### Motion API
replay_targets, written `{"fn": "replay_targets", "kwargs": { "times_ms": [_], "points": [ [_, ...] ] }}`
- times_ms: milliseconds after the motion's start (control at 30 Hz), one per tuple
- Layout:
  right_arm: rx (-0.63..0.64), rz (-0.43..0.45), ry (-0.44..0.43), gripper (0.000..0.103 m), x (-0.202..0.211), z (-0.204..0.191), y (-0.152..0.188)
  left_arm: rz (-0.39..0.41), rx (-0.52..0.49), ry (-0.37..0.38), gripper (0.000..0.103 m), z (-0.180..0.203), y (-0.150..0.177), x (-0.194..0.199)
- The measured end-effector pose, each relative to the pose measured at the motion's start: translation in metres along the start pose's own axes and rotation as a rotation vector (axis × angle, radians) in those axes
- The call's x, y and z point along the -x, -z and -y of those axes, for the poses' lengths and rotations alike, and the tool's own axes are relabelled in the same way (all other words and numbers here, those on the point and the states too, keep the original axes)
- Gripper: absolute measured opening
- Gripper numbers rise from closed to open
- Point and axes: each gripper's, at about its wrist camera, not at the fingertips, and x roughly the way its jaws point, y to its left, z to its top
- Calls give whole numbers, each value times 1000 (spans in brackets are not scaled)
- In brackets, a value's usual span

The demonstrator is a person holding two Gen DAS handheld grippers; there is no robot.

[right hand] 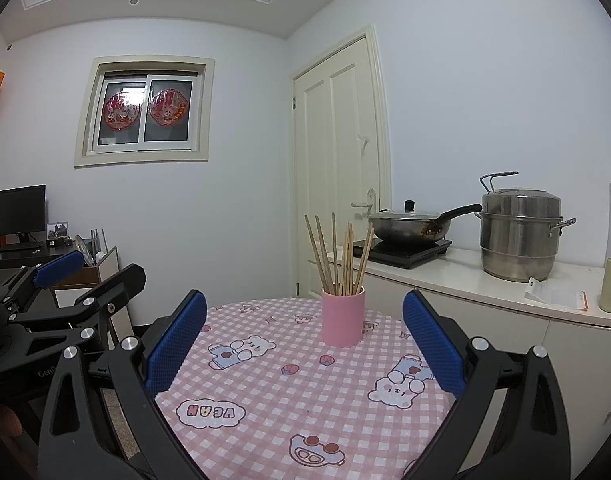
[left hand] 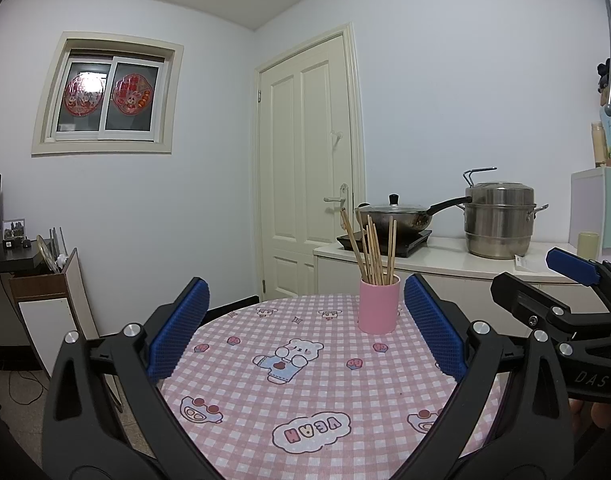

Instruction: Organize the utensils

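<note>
Chopsticks (left hand: 372, 250) stand in pink cup (left hand: 378, 304) beyond both empty, spread tools.

You have a pink cup (left hand: 378, 305) of pale wooden chopsticks (left hand: 372, 250) on the desk (left hand: 305, 380), whose cloth is pink-and-white check printed with bears. Each tool, left (left hand: 305, 328) and right (right hand: 305, 334), is black with blue ribbed pads. Behind, a silver pot (right hand: 520, 232), cream door (left hand: 305, 168), red window stickers (right hand: 145, 110)

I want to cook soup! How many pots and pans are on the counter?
2. A lidded wok sits on the black cooktop; a tall steel steamer pot stands right of it. Others may be out of view.
</note>
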Motion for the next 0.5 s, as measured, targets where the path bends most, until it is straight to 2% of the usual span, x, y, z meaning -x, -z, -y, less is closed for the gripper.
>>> {"fn": "replay_targets", "kwargs": {
  "times_ms": [500],
  "points": [
    [1, -1, 1, 95, 0, 0, 0, 0, -2, -2, 96, 1, 1, 0]
  ]
}}
